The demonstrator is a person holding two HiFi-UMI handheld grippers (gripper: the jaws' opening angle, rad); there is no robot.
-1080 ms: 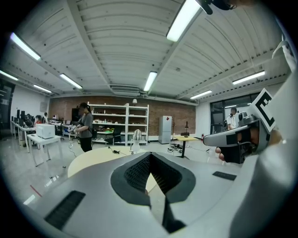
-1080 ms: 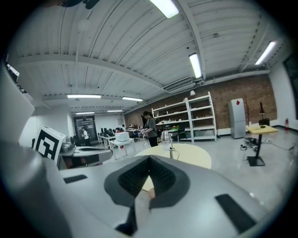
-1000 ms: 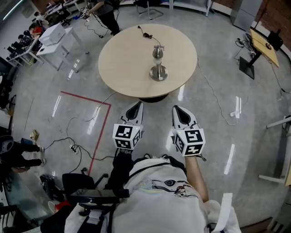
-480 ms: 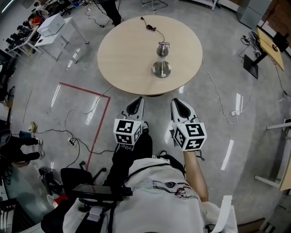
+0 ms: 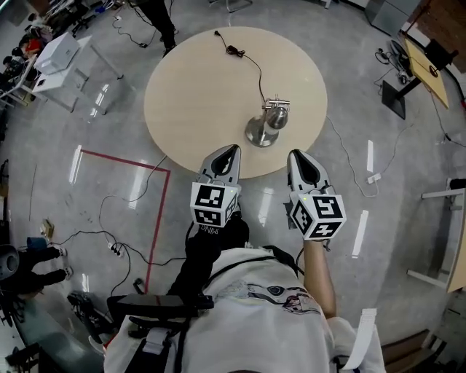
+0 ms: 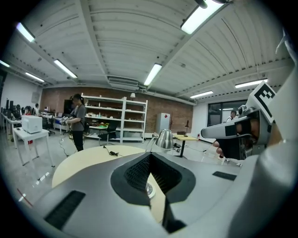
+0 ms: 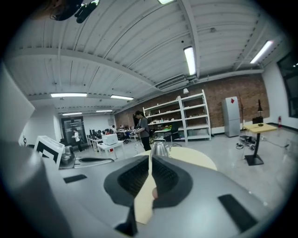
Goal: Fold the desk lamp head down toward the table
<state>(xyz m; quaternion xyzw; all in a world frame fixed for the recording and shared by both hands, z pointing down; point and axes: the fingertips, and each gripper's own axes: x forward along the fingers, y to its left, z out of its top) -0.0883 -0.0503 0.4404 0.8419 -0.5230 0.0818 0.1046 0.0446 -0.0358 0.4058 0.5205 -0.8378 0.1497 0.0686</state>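
Note:
A silver desk lamp stands on the round beige table (image 5: 189,87), with its round base (image 5: 258,135) near the front edge and its metal head (image 5: 277,115) raised on a thin arm. Its black cord (image 5: 247,62) runs to the far edge. My left gripper (image 5: 228,151) is shut and empty, its tip over the table's near edge, left of the base. My right gripper (image 5: 298,155) is shut and empty too, just right of the base. The left gripper view shows the lamp head (image 6: 164,139) beyond the closed jaws (image 6: 150,155). It also appears in the right gripper view (image 7: 158,148).
A person (image 5: 153,11) stands beyond the table near a white side table (image 5: 51,55). Red tape (image 5: 156,211) and loose cables (image 5: 109,237) lie on the floor at left. A desk (image 5: 426,69) stands at far right. Shelves (image 6: 111,118) line the back wall.
Both grippers have moved forward from the floor in front of the table to its near edge. The table and lamp are now closer. Both jaws stayed shut.

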